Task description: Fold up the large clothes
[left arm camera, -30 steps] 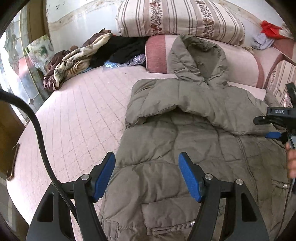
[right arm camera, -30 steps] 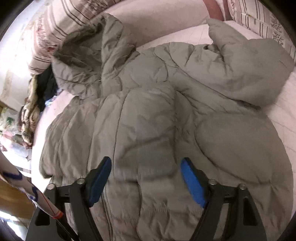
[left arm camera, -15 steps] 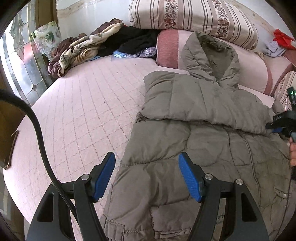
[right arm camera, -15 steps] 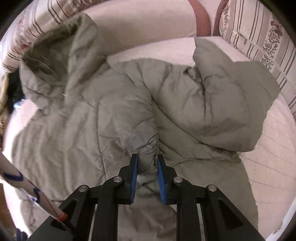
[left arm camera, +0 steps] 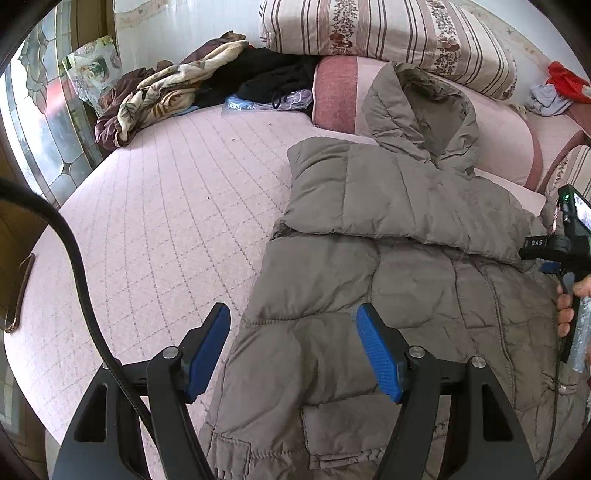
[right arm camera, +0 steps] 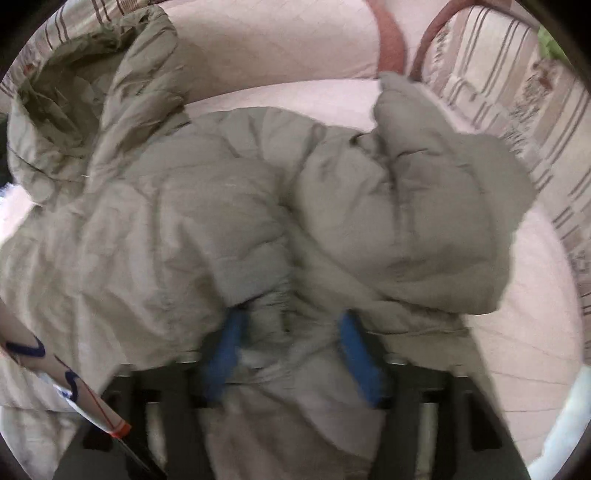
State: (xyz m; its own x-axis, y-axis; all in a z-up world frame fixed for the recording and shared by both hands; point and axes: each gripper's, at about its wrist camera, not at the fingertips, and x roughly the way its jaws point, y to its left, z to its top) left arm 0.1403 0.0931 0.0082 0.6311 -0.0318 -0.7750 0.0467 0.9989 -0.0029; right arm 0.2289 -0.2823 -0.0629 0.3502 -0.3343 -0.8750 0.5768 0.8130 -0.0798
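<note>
Nearest the left hand-held gripper, a black cable arcs across the lower left of its view, passing in front of the pink quilted bed. This gripper points steeply down with its blue pads wide apart and nothing between them; they straddle the left edge of the padded grey-brown coat, one pad over the bed, the other over the coat's lower body, not pressing on it.

The coat lies flat on the bed, front up. One sleeve is folded across the chest. The hood rests against a pink bolster at the head of the bed.

The right hand-held gripper also points steeply down, close over the coat. Its jaws are opening, with the bunched cuff of the folded sleeve between the blurred blue pads; the pads do not appear to clamp it. The second sleeve lies loosely doubled just beyond, toward the bed's right edge. In the left view, fingers of the right hand wrap that gripper's handle at the frame's right edge.

Farther off, a striped folded quilt sits on the bolster, and loose clothes are heaped at the bed's far left corner.
</note>
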